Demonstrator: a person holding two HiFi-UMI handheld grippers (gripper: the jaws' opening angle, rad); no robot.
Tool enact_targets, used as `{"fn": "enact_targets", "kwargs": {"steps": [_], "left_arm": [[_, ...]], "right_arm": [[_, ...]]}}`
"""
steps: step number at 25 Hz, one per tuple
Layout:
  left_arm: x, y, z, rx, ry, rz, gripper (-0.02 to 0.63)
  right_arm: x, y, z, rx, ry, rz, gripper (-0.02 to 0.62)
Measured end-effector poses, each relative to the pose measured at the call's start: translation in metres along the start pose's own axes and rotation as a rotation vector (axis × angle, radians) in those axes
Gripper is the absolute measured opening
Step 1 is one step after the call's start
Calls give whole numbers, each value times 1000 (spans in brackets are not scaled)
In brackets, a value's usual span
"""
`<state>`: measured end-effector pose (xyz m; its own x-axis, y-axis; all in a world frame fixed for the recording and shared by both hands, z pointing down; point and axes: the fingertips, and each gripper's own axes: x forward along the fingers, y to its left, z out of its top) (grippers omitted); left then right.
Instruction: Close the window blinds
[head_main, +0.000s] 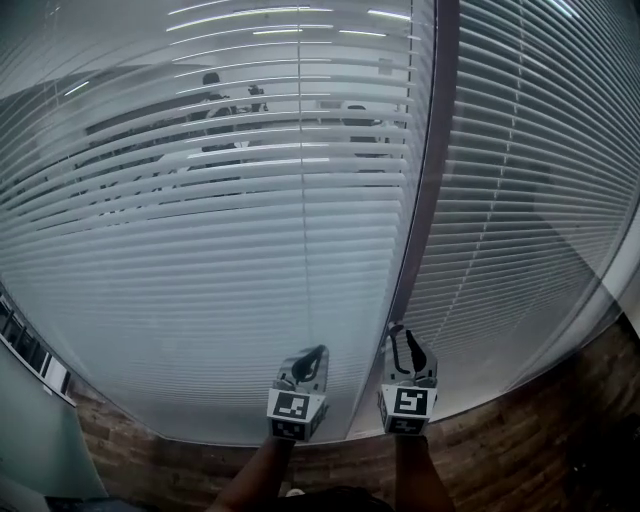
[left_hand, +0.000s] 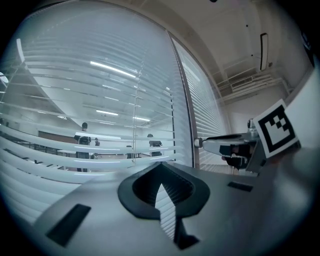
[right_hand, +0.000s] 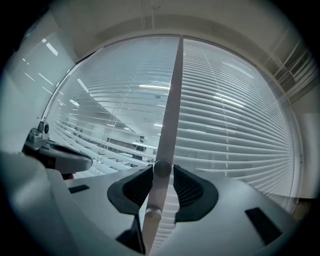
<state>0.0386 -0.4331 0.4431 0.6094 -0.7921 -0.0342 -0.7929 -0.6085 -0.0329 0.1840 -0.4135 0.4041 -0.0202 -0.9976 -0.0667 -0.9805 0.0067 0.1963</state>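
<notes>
Two sets of white slatted blinds hang side by side, the left blinds (head_main: 220, 250) and the right blinds (head_main: 520, 200), with a dark window post (head_main: 432, 150) between them. Through the left slats I can see into a room; the right slats look flatter. A pale tilt wand (right_hand: 172, 90) hangs in front of the post. Its round joint (right_hand: 162, 168) sits between the jaws of my right gripper (head_main: 400, 338) (right_hand: 162, 187), which stand open just off it. My left gripper (head_main: 312, 358) (left_hand: 161, 186) is shut on nothing, close to the left blinds and beside the right gripper.
Behind the left blinds, people (head_main: 215, 110) and desks show through the glass. A brick-patterned strip (head_main: 500, 440) runs below the blinds. A grey wall panel (head_main: 30, 440) stands at the left. An air-conditioning unit (left_hand: 263, 50) sits high on the right wall.
</notes>
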Motion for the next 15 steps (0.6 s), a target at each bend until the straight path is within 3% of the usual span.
{"fn": "enact_targets", "kwargs": {"steps": [15], "left_arm": [[-5, -5, -2, -13, 45, 19, 0]], "right_arm": [[12, 1, 0, 0, 13, 44, 117]]}}
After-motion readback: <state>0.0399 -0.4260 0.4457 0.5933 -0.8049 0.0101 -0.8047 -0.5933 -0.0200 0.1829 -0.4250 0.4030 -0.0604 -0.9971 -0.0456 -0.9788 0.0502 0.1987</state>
